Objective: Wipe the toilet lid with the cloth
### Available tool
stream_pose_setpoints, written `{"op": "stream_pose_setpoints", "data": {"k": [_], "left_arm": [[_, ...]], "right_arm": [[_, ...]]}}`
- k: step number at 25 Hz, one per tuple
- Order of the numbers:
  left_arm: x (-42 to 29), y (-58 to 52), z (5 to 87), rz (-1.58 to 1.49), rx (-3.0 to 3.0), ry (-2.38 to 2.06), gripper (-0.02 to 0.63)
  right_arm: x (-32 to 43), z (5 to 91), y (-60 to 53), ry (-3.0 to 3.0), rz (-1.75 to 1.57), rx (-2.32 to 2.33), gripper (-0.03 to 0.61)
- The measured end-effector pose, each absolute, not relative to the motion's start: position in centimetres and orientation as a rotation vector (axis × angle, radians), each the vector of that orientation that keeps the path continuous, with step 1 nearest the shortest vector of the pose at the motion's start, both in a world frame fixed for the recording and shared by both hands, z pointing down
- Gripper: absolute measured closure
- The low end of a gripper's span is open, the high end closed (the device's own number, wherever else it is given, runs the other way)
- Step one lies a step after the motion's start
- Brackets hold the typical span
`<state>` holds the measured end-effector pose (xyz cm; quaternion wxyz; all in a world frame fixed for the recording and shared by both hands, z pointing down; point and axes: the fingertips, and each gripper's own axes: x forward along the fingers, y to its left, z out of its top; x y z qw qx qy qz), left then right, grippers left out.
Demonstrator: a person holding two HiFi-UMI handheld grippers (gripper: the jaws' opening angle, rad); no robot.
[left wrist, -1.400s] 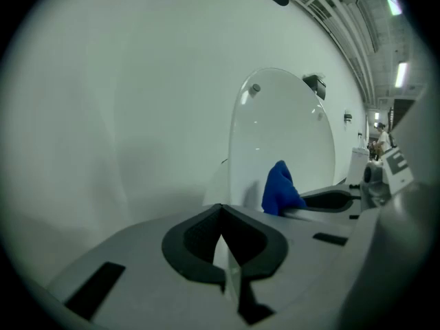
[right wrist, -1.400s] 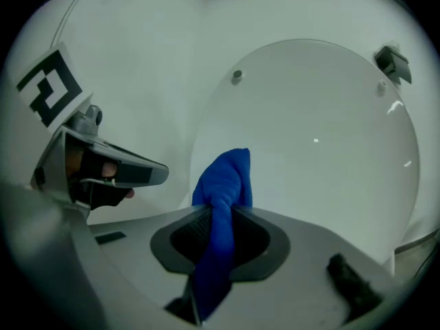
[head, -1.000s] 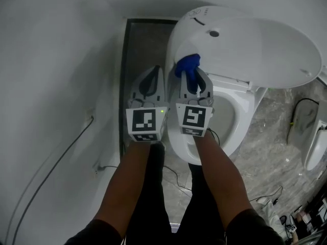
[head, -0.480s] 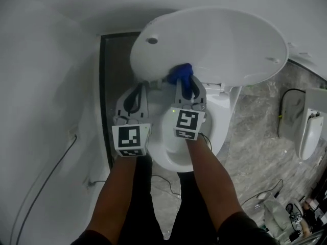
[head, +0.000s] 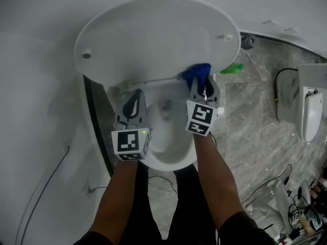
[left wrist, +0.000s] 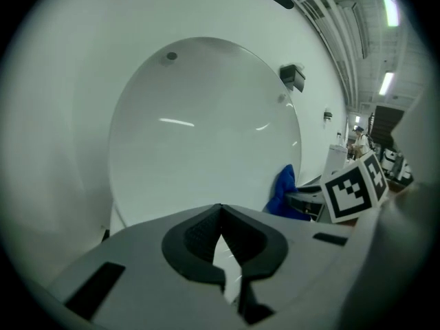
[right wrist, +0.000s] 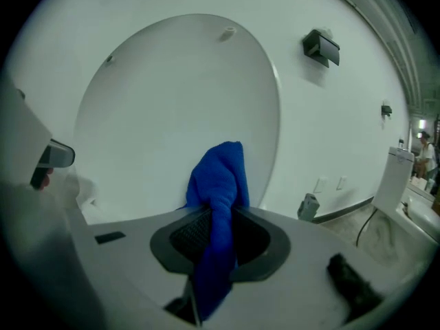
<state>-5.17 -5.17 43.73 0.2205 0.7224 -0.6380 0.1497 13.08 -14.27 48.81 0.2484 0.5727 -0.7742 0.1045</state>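
Right gripper (head: pixel 203 87) jaws grasping cloth (head: pixel 196 73) at raised lid's (head: pixel 153 34) lower edge, left gripper (head: pixel 134 97) clenched empty over bowl (head: pixel 171 161)

- Toilet lid (head: pixel 153 40): smooth white plastic, glossy, catching streaks of light.
- Cloth (right wrist: pixel 218 184): blue, soft napped fabric, matt.
- Left gripper (head: pixel 136 95) and right gripper (head: pixel 204 84): matt grey plastic shells.
- Pads (left wrist: pixel 199 236): black, finely ribbed, rubber-like.
- Floor (head: pixel 255 137): grey veined stone, polished.

The left gripper (left wrist: pixel 220 208) has its jaws pressed together with nothing between them, facing the raised white toilet lid (left wrist: pixel 199 129). Off to the right, the right gripper (left wrist: pixel 297 201) holds a blue cloth (left wrist: pixel 283 190) by the lid's lower edge.
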Motion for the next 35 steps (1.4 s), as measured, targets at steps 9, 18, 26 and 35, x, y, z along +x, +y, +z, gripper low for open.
{"op": "stream_pose_setpoints", "data": {"k": [9,18,26,35], "left_arm": [[-3.0,-6.1,43.8,0.408,2.001,-1.767,0.606],[-8.3,-3.5,44.5,0.441,1.908,-1.839,0.606],[-14.9,-0.3,45.3,0.441,1.807,-1.898,0.606],[-18.0,1.4,46.0,0.433,1.759,-1.897,0.606]], "right_arm": [[16.1,47.6,-13.1,-2.115,0.23,1.556,0.511],[4.7,48.1,-9.2,-2.303,0.332,1.26,0.511],[-6.9,49.7,-5.4,-2.385,0.467,0.92,0.511],[-11.8,52.7,-4.3,-2.271,0.479,0.815,0.511]]}}
